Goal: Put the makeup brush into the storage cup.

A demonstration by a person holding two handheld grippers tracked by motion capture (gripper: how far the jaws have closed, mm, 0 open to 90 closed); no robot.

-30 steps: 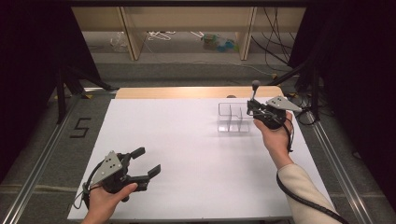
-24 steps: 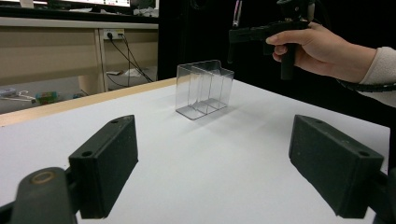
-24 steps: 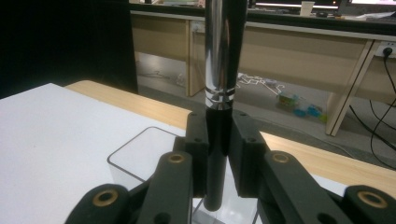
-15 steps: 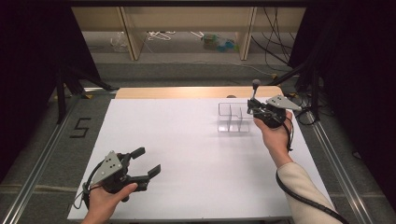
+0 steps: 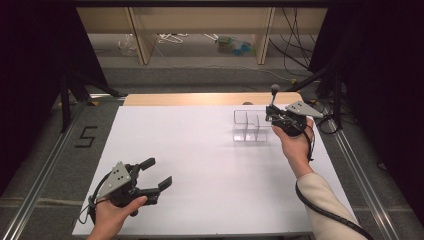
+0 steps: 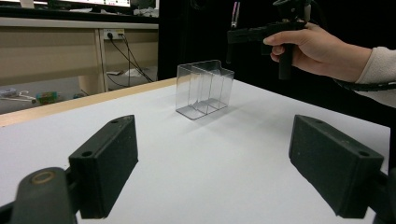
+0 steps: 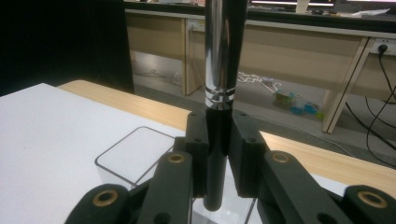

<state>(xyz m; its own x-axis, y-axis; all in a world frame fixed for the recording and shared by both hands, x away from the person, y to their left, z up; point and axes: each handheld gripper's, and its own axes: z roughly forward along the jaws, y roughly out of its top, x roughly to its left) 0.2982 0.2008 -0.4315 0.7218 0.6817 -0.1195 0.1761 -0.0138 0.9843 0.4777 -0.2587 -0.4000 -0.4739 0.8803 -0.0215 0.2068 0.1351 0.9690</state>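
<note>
No movement is observed since the earlier frame. The slim black-and-chrome rod (image 7: 219, 93) is held upright above the clear acrylic organiser (image 5: 250, 127) by closed right gripper (image 5: 274, 116) jaws; rigid, slippery, gripped at the black end. Left gripper (image 5: 157, 174) jaws stand wide, empty.

white table (image 5: 200, 150) | black number 5 (image 5: 86, 136) on floor | cables (image 5: 295, 30)

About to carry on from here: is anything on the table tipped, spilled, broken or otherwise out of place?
Nothing stands out. The clear organizer stands upright on the white table, unbroken as far as I can see. The right gripper holds a pen-like stick upright over it. The left gripper rests open near the front edge.
</note>
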